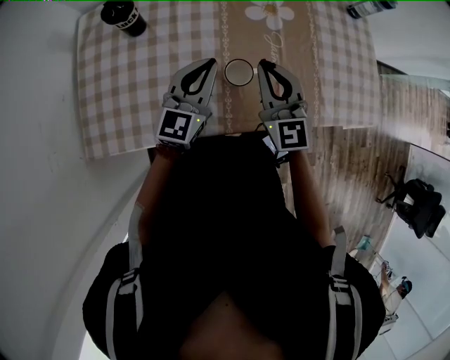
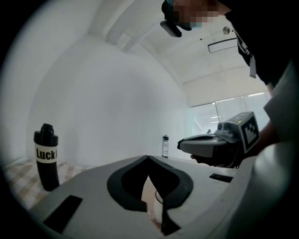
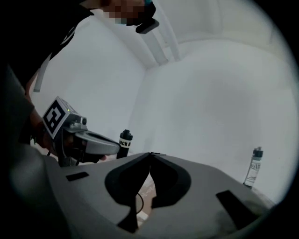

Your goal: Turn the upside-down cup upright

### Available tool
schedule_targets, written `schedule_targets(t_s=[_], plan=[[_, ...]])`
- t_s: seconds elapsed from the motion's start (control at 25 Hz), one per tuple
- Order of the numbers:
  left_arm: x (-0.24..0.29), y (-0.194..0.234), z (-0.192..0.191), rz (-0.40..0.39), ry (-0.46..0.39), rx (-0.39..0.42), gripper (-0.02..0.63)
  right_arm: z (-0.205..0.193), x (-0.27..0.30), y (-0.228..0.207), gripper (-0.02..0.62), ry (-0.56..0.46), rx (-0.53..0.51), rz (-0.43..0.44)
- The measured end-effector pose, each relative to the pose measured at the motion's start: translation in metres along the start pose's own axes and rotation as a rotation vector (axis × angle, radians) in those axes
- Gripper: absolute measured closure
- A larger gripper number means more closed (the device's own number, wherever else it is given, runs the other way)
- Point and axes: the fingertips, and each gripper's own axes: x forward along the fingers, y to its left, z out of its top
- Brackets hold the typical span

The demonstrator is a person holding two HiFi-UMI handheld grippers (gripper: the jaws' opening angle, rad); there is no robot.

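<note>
Cup (image 1: 238,72) sits on the checked tablecloth (image 1: 119,84), upper centre of the head view. It shows as a round rim and looks mouth-up. Left gripper (image 1: 210,63) and right gripper (image 1: 263,64) flank it in frame. Both jaw pairs are pressed together with nothing pinched. Black bottle (image 1: 124,17) at upper left.

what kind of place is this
Probably a plain indoor room, home or office: a checked tablecloth, a wood-look floor and a black office chair.
</note>
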Motion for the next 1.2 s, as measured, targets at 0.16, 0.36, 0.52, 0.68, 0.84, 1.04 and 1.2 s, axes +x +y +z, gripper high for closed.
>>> schedule_targets(t_s=[0.16,0.36,0.52,0.68,0.84,1.04,1.2], plan=[[-0.002,0.007,-0.003,0.067,0.010,0.019,0.606,0.004,0.005,0.013,0.588,-0.018,0.028,-0.015],[-0.001,0.000,-0.005,0.064,0.011,0.054,0.607,-0.011,0.006,0.027,0.589,0.020,0.078,0.006],[0.001,-0.013,-0.010,0.025,0.027,0.090,0.607,-0.019,0.005,0.029,0.589,0.040,0.143,0.008],[0.002,-0.018,-0.013,0.014,0.033,0.094,0.607,-0.019,0.005,0.033,0.589,0.039,0.148,0.024],[0.002,-0.018,-0.016,0.017,0.038,0.088,0.606,-0.020,0.002,0.036,0.589,0.046,0.149,0.029],[0.002,-0.018,-0.018,0.014,0.045,0.091,0.606,-0.026,0.001,0.032,0.589,0.059,0.158,0.022],[0.003,-0.015,-0.022,0.019,0.057,0.086,0.606,-0.028,0.003,0.027,0.589,0.063,0.162,0.019]])
